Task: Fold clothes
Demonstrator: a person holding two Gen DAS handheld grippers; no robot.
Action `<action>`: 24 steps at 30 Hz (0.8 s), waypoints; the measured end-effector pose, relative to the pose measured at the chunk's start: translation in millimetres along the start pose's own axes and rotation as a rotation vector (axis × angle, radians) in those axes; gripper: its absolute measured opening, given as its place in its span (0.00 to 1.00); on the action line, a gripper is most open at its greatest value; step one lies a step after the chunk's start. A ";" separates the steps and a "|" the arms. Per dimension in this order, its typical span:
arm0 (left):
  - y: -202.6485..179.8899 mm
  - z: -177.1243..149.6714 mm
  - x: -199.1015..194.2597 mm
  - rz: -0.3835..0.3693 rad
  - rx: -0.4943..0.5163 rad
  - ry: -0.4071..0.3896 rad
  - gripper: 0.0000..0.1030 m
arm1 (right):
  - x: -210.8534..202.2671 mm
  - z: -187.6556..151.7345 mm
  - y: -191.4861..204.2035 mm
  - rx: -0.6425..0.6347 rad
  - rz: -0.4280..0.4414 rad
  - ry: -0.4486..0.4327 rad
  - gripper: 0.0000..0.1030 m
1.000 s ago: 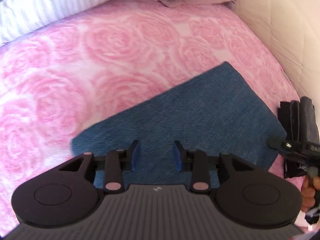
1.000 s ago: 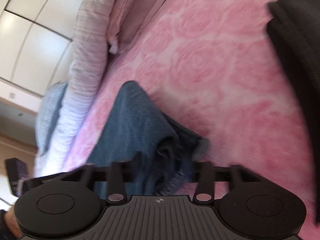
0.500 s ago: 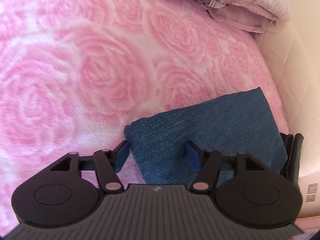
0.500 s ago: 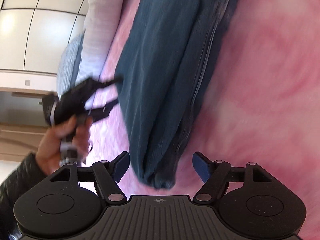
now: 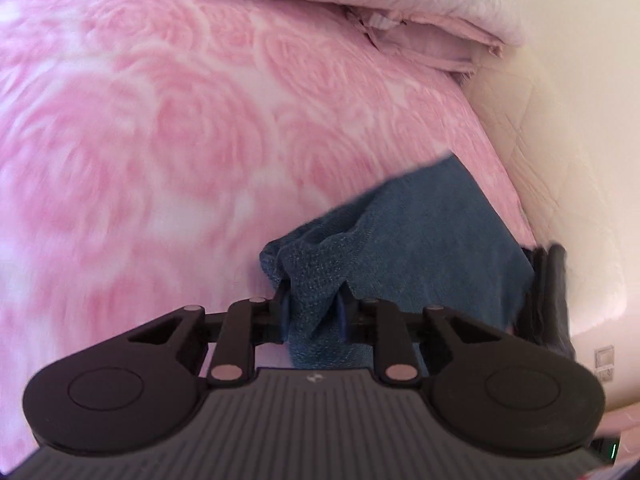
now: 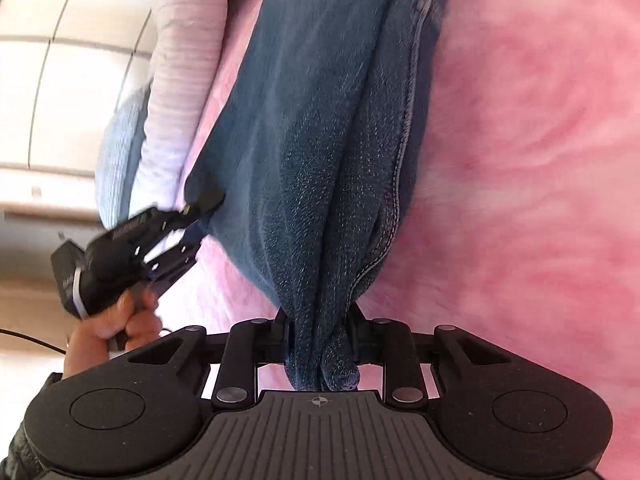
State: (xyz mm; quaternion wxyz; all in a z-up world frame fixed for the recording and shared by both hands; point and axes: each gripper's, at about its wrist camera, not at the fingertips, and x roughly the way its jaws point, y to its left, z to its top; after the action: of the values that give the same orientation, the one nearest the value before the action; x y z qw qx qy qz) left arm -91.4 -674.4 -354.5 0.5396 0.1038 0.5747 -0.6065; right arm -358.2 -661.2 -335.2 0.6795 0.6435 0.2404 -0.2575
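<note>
We have the left gripper (image 5: 313,316) closed on one bunched corner of the dark blue terry-cloth garment (image 5: 416,240) and the right gripper (image 6: 320,334) clamped on another. It lies on the pink rose-patterned bed (image 5: 160,140) toward 1 o'clock. Bunched layers could slip, skewing our fold.

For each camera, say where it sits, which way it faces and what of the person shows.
Left wrist: sits on the left claw, looking along its fingers over the pink bedspread toward the pillows; no hand shows.
Right wrist: sits on the right claw, looking along the bedspread toward the wardrobe; the person's left hand shows.
Shared: the blue cloth, gripped by both claws.
</note>
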 end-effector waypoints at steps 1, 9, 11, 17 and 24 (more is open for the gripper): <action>-0.5 -18.1 -13.2 -0.008 -0.024 0.013 0.17 | -13.9 1.6 -1.2 -0.028 -0.015 0.032 0.25; -38.0 -193.8 -55.7 -0.050 -0.203 0.203 0.15 | -104.0 0.3 -36.3 -0.199 -0.230 0.245 0.25; -49.4 -218.5 -50.2 -0.068 -0.204 0.241 0.14 | -118.7 -4.5 -45.9 -0.202 -0.273 0.217 0.25; -67.1 -226.7 -55.2 -0.074 -0.053 0.290 0.11 | -133.4 -28.7 -43.5 -0.167 -0.352 0.034 0.37; -33.8 -198.3 -105.9 -0.030 0.075 0.261 0.21 | -166.9 -112.1 -34.1 0.002 -0.353 -0.266 0.75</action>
State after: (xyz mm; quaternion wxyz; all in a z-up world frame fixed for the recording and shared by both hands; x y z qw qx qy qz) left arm -173.6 -465.5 -318.7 0.4470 0.1933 0.6185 -0.6166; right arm -505.6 -543.8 -257.2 0.6490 0.5523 0.2575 -0.4554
